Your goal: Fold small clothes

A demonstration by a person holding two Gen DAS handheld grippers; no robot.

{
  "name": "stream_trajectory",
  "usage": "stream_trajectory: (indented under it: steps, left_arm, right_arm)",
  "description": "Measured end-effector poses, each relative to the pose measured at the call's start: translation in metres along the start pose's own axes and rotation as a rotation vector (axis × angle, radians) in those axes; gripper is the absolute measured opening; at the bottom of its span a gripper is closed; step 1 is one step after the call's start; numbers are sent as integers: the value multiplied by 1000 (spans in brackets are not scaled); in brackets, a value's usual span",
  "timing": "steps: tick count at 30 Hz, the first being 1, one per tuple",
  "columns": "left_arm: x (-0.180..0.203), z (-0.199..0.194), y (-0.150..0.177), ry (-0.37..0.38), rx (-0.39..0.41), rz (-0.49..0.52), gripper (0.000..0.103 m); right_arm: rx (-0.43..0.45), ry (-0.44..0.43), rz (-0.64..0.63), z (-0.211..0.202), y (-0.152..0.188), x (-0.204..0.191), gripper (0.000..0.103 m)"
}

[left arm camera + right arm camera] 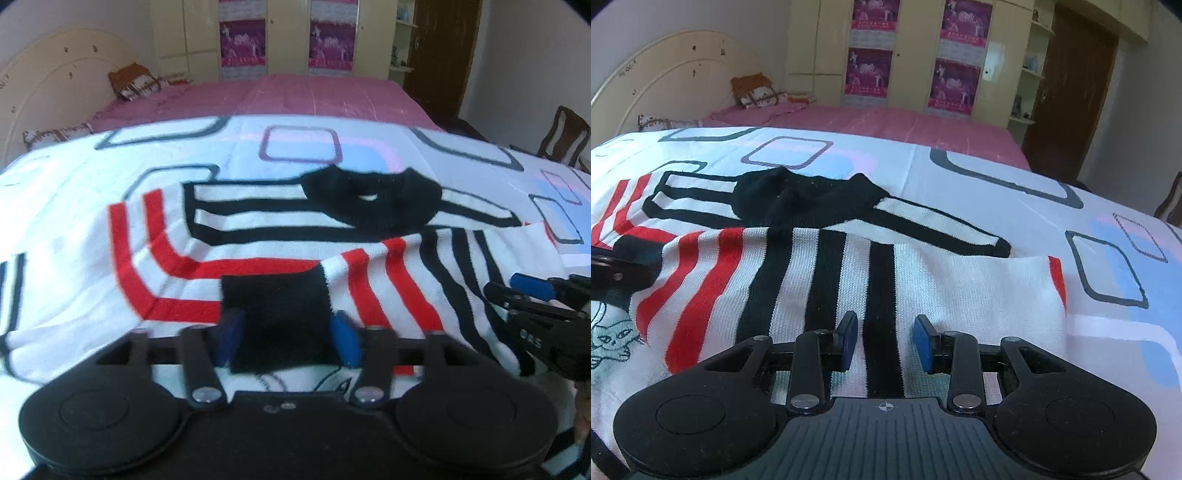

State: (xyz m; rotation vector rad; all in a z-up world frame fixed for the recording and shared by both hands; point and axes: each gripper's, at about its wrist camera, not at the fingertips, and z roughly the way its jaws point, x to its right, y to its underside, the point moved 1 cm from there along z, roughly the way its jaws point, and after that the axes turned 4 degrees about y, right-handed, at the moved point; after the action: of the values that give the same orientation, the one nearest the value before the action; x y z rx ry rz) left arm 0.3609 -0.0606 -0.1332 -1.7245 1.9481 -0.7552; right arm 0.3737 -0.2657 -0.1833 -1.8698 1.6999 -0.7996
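Observation:
A small white knit sweater (258, 229) with red and black stripes and a black collar (373, 195) lies on the bed. One sleeve (388, 280) is folded across its body, ending in a black cuff (277, 306). My left gripper (288, 339) is open, its blue pads on either side of the cuff. My right gripper (886, 339) is open over the folded sleeve (849, 280), straddling a black stripe; it also shows in the left wrist view (535, 291). The collar shows in the right wrist view (801, 203).
The sweater rests on a white bedsheet (997, 177) with square outlines, over a pink cover (314, 96). A cream headboard (55, 81) and pillows (133, 83) stand at the far left. Wardrobes (916, 55) and a brown door (1067, 92) lie beyond. A wooden chair (561, 136) stands at right.

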Motion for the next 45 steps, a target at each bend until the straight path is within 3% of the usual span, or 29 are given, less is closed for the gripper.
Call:
stream_trajectory:
  steps: [3,9,16,21,26,29,37,40,42,45]
  left_arm:
    - [-10,-21,4,-5,20,8,66]
    - [-65,-51,15,4,30,-80,73]
    - [-162,-69,41,-77,18,-214,75]
    - [-241,-80,61,-137,5,-363,75]
    - [-313,-85,80,-172,16,-575,75]
    - [-341,-78,85,-138,30,-669,75]
    - [-374,-59,72,-41,132,-797,84]
    - [-378,-73,78,42,158,-874,83]
    - [-376,-79,81,43,173,-860,84]
    - [-386,-63,84,27,158,-886,71]
  right_arm:
    - [5,8,-8,-5,0,-1,34]
    - [-21,19,18,-20,-13,-10,34]
    - [-13,-67,28,-29,-25,-76,34]
    - [-2,-62,31,-21,-32,-116,34]
    - [-26,-31,-14,-3,-31,-142,34]
    - [-39,-23,-5,-1,-34,-143,34]
    - [-53,-27,14,-14,-32,-152,34]
    - [-38,-21,8,-12,-27,-155,34]
    - [-40,-23,18,-11,-27,-154,34]
    - [-44,-18,20,-9,-29,-155,34]
